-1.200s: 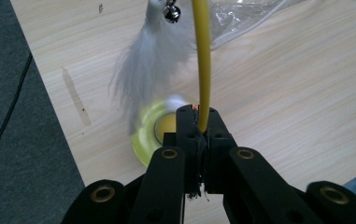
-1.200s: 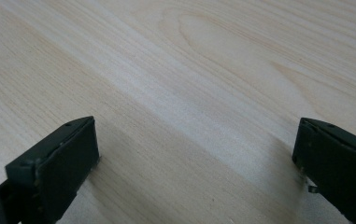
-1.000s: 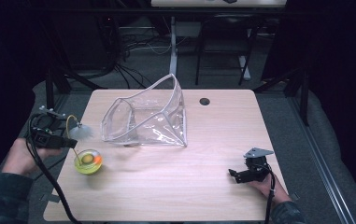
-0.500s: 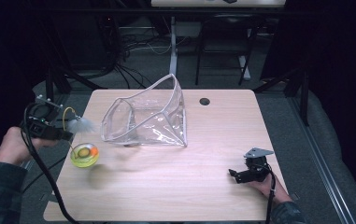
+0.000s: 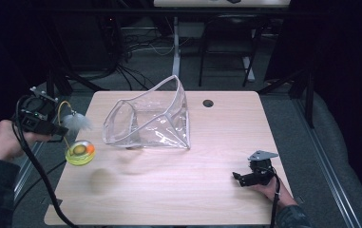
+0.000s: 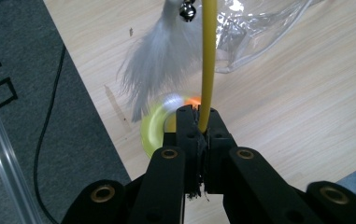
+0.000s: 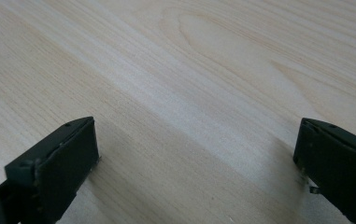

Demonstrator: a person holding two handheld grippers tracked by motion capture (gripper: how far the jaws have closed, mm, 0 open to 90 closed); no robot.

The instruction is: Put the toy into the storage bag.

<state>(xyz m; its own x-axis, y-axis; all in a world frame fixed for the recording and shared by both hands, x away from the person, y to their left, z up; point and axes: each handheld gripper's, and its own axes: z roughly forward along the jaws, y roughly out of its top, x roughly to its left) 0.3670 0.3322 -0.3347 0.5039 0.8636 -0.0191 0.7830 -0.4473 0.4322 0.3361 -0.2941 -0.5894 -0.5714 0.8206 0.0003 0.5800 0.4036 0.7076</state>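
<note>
A cat toy hangs from my left gripper (image 5: 61, 131), whose jaws are shut on its yellow stem (image 6: 207, 56). The toy's round yellow base (image 5: 80, 152), with an orange ball in it, floats above the table's left edge and casts a shadow on the wood. A white feather tuft (image 5: 76, 122) and a small bell (image 6: 187, 9) dangle from the stem's top. In the left gripper view my left gripper (image 6: 197, 116) pinches the stem just above the yellow base (image 6: 153, 128). My right gripper (image 5: 238, 176) rests at the front right, open, with nothing but bare wood between the jaws of my right gripper (image 7: 196, 154).
A clear plastic bag (image 5: 150, 118) stands open-mouthed on the wooden table (image 5: 178, 199), its mouth facing left. A dark cable hole (image 5: 208, 103) sits near the back edge. Grey carpet and cables surround the table.
My left gripper has risen and drawn left with the toy; the yellow base has lifted off the table and swung toward the left edge. The right gripper has kept still.
</note>
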